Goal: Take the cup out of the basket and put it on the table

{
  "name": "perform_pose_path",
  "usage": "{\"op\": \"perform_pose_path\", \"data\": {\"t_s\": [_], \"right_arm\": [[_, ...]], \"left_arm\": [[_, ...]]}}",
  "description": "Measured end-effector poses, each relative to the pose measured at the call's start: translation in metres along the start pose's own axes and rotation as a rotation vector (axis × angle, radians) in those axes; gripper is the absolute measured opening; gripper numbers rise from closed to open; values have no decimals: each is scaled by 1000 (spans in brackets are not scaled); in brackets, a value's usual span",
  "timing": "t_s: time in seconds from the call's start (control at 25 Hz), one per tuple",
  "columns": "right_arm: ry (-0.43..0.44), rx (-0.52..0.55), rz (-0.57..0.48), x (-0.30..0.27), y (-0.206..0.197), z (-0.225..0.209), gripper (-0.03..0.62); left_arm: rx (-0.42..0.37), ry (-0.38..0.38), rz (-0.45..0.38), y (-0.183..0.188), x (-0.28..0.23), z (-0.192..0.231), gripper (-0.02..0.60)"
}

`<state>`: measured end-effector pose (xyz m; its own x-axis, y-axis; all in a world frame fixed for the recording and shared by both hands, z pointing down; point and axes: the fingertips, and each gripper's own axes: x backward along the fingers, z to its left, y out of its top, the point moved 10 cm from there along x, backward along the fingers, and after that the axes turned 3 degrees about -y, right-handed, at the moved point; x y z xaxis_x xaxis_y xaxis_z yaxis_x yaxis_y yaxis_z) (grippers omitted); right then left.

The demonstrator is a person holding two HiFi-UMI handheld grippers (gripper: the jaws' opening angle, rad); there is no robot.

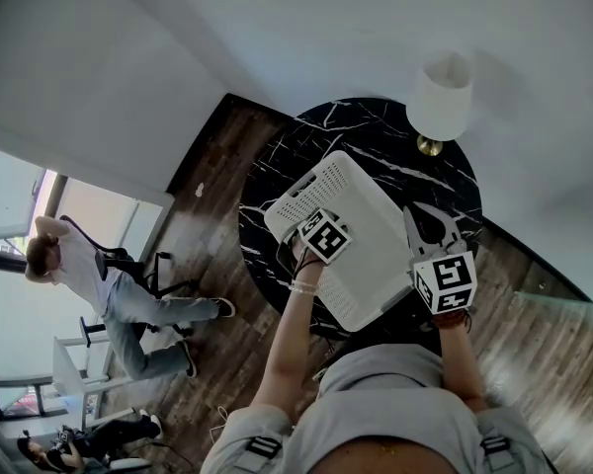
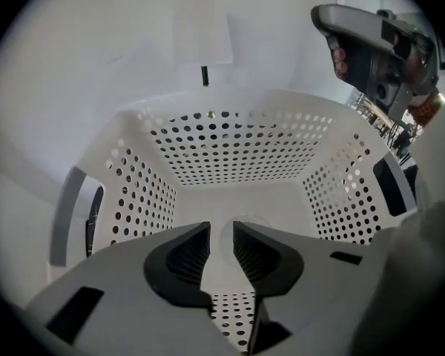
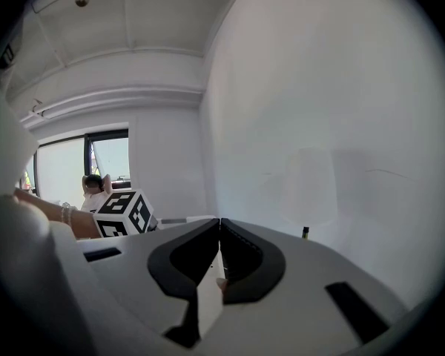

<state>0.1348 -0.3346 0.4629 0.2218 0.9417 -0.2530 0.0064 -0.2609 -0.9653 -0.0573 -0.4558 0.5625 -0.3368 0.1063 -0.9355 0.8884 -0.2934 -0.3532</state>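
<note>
Item: basket [image 1: 311, 194], white plastic, walls pierced with round holes. It stands on a round black marble table [image 1: 376, 131] and serves as the reference point for all entries below.

Cup [image 2: 226, 244]: white, lying on the basket floor near the middle. Only part of its round rim shows, in the gap between the left jaws.

Left gripper [image 2: 221, 226]: lowered into the basket from its near side and pointing at the floor. Its jaws are released, with a narrow gap between them and nothing clamped. Whether the tips touch the cup cannot be made out.

Right gripper [image 3: 219, 225]: outside the basket, just beside its right wall, raised and pointing at the white room wall beyond. Its jaws are clenched tip to tip with nothing held.

Lamp [image 1: 441, 97]: white shade on a brass base, on the table beyond the basket's far side.

Person [image 1: 89, 270]: seated well left of the basket, on the wooden floor [image 1: 203, 265] by a window.
</note>
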Motion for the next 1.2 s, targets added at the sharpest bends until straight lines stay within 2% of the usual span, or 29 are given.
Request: {"op": "perform_pose_path", "data": {"t_s": [0.12,0.32,0.52,0.8,1.2], "right_arm": [[-4,-4,-1,1,0,-1,9],[-1,-1,7,-2,1,3,9],[12,6,18,-8,-2,6,9],[17,3,27,-13,-1,3,9],[7,-9,31,-16,-2,0,9]], "left_arm": [[-2,4,6,-1,-1,1,86],[-28,-44,71,-2,-12,-1,87],[-12,-99,78,-1,-29,0,86],[15,-138,111,-3,-45,3,87],[1,-117,108,-4,-59,6,86]]}}
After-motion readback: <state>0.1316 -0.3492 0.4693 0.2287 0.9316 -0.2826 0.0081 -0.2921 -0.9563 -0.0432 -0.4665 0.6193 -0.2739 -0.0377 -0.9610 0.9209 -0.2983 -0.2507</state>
